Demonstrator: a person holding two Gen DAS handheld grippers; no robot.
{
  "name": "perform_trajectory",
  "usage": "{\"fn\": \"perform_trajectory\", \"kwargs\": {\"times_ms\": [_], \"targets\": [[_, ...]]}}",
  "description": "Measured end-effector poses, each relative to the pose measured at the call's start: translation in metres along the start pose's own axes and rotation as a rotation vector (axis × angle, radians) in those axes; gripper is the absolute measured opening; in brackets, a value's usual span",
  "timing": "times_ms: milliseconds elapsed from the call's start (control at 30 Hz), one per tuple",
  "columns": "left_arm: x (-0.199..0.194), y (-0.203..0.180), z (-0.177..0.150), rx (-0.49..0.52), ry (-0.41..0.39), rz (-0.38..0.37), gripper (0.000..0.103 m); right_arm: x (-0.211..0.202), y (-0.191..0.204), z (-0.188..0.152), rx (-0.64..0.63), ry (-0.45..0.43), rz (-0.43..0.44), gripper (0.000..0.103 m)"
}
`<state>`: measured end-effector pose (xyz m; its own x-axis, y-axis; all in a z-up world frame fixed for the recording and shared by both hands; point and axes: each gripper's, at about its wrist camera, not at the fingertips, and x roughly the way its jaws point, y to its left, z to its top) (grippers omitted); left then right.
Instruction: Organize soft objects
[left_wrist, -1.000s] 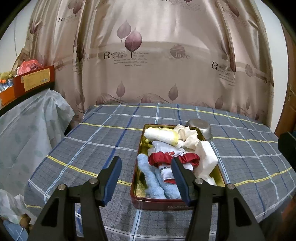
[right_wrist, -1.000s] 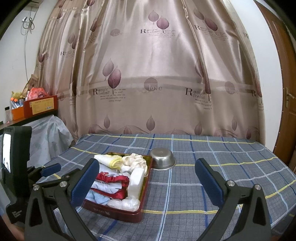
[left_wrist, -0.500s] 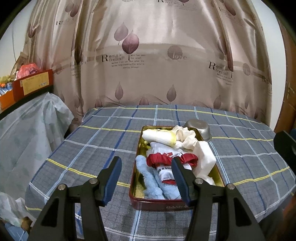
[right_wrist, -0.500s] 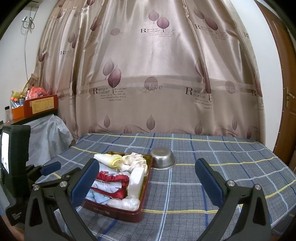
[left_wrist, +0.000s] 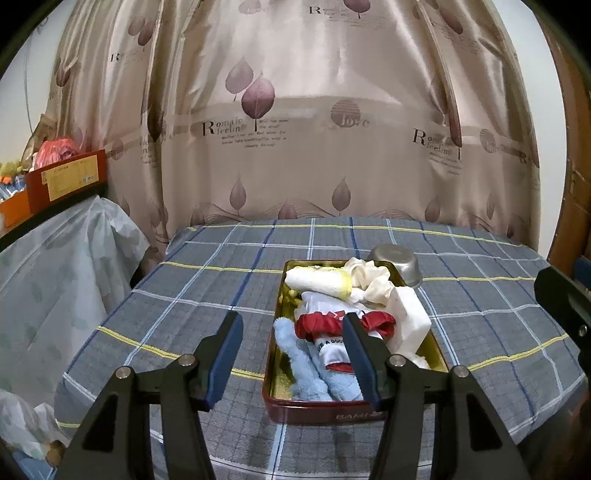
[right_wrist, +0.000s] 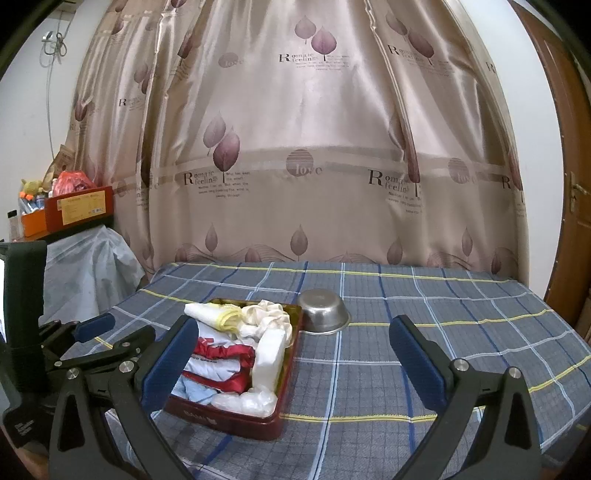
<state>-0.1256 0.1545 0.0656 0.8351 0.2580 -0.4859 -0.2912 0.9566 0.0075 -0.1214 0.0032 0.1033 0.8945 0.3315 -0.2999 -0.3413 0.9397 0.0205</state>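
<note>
A dark red tin tray (left_wrist: 314, 410) (right_wrist: 229, 419) sits on the plaid tablecloth, filled with soft things: a light blue cloth (left_wrist: 306, 365), a red and white cloth (left_wrist: 325, 323) (right_wrist: 221, 356), a white and yellow roll (left_wrist: 317, 282) (right_wrist: 214, 314), a cream scrunchie (left_wrist: 369, 277) (right_wrist: 264, 319) and a white folded piece (left_wrist: 410, 321) (right_wrist: 271, 356). My left gripper (left_wrist: 291, 350) is open and empty, held back above the tray's near left corner. My right gripper (right_wrist: 291, 356) is open wide and empty, near the tray's right side.
A small steel bowl (left_wrist: 397, 262) (right_wrist: 323, 312) stands behind the tray's far right corner. A leaf-print curtain (right_wrist: 295, 147) hangs behind the table. A plastic-covered piece of furniture (left_wrist: 55, 266) with boxes on top stands at the left. A wooden door (right_wrist: 569, 184) is at the right.
Both grippers have drawn back slightly from the tray and tilted up; the tray looks a little smaller and lower. Nothing was taken hold of or let go.
</note>
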Motion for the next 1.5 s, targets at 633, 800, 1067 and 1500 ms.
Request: {"fn": "perform_trajectory", "kwargs": {"times_ms": [633,800,1067,1500], "targets": [[-0.012,-0.006,0.008,0.059,0.007,-0.048,0.061,0.002,-0.001,-0.006,-0.002,0.006,0.005,0.102],[-0.013,-0.005,0.01,0.051,0.015,-0.056,0.063,0.0,-0.001,-0.008,0.0,0.006,0.006,0.102],[-0.016,-0.005,0.012,0.053,0.028,-0.05,0.066,0.001,-0.001,-0.007,0.0,0.01,0.008,0.102],[-0.014,-0.002,0.014,0.037,0.058,-0.067,0.066,-0.001,0.0,-0.007,-0.004,0.012,0.007,0.102]]}}
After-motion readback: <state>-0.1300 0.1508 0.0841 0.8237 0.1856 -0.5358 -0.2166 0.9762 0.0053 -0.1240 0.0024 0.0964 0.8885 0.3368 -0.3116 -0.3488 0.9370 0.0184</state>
